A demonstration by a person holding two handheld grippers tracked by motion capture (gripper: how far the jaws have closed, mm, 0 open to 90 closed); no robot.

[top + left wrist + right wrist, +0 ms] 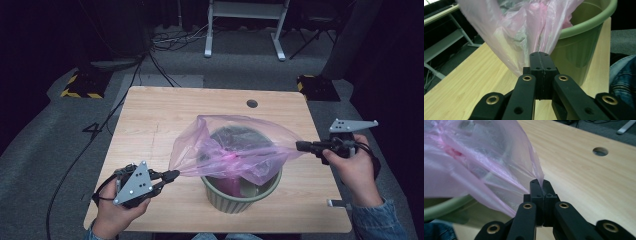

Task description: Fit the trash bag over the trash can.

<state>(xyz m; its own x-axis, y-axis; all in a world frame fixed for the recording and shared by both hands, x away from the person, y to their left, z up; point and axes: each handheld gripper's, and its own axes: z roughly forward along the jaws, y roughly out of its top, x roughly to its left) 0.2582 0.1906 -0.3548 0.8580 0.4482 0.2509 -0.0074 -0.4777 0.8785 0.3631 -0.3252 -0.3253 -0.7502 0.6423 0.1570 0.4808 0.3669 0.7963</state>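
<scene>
A thin, translucent pink plastic bag (pixel 235 147) is stretched over a round, pale green plastic bucket (pixel 240 195) standing on a light wooden desk (pixel 165 115), held taut by a person working a black two-jaw gripper in each hand. The left gripper (pixel 171 175), seen in the high view at the near left of the bucket, has its fingers (pixel 539 62) pressed together on a gathered corner of the bag; in the left gripper view the film fans upward and away from the fingertips, with the bucket's green wall just beyond them to the right. The right gripper (pixel 300 146), on the bucket's far right side, likewise has its fingers (pixel 541 188) clamped on a pinch of the bag's edge, the plastic spreading out to the left of them above the bucket rim. The bag's long axis runs between the two sets of fingers, from near left to far right across the bucket's mouth, and its middle sags into the bucket. A round cable hole (pixel 252 104) lies in the desk beyond the bag, well apart from both grippers.
</scene>
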